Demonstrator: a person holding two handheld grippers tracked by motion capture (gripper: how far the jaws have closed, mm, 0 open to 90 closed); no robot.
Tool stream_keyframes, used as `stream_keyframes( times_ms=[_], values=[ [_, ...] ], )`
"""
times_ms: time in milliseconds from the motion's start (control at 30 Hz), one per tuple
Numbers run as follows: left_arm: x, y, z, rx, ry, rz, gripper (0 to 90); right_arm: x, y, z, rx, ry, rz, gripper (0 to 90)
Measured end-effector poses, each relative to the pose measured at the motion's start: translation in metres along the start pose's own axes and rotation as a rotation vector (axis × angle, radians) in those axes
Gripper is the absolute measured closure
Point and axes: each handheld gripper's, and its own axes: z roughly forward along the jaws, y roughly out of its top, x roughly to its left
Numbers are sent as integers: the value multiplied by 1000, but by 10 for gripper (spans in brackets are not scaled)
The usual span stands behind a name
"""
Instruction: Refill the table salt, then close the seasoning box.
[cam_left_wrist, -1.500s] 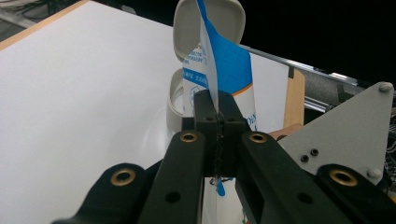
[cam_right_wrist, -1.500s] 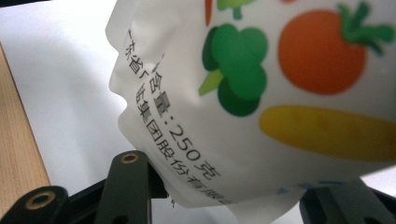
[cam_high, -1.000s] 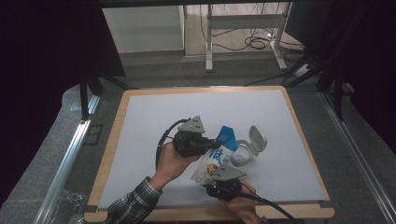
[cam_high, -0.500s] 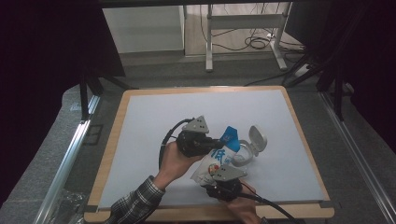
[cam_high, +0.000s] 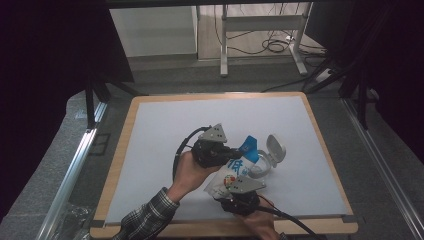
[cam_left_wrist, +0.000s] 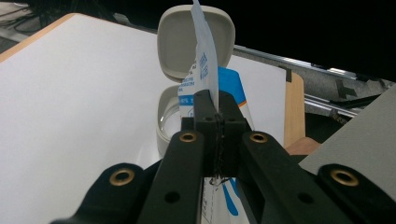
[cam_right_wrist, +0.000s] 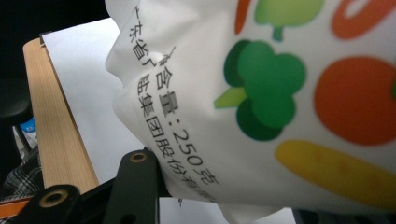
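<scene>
A white bag (cam_high: 233, 172) with blue print and vegetable pictures is held up off the mat between both grippers. My left gripper (cam_high: 231, 154) is shut on the bag's thin upper edge (cam_left_wrist: 206, 70), its jaws pressed together on the flat film. My right gripper (cam_high: 239, 192), near the table's front edge, is shut on the bag's fat lower end (cam_right_wrist: 261, 93), and its left finger (cam_right_wrist: 135, 179) lies against the bulging film. A round white container (cam_high: 261, 167) with its flip lid (cam_high: 275, 149) standing open sits just beyond the bag's top (cam_left_wrist: 169, 127).
The white mat (cam_high: 165, 130) lies on a wood-rimmed board (cam_high: 119, 155). Metal rails run along both sides of the table (cam_high: 75, 165). Desk legs and cables stand on the floor beyond the far edge (cam_high: 260, 45).
My left gripper and the bag's upper edge have drifted slightly to the right. The right gripper and the container have stayed put.
</scene>
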Motion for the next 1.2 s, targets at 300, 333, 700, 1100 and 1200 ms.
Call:
stream_keyframes(
  times_ms=[300,333,700,1100,1200],
  values=[
    [0,2,4,7,0,7,896,0,1,-1,-2,14,12,581],
    [0,2,4,7,1,8,895,0,1,-1,-4,18,19,581],
    [-1,4,7,11,10,11,895,-1,2,-3,-10,41,37,582],
    [0,9,10,23,15,19,896,-1,5,-4,-26,68,52,586],
    [0,11,12,29,18,23,896,-1,5,-5,-23,69,55,588]
  ],
)
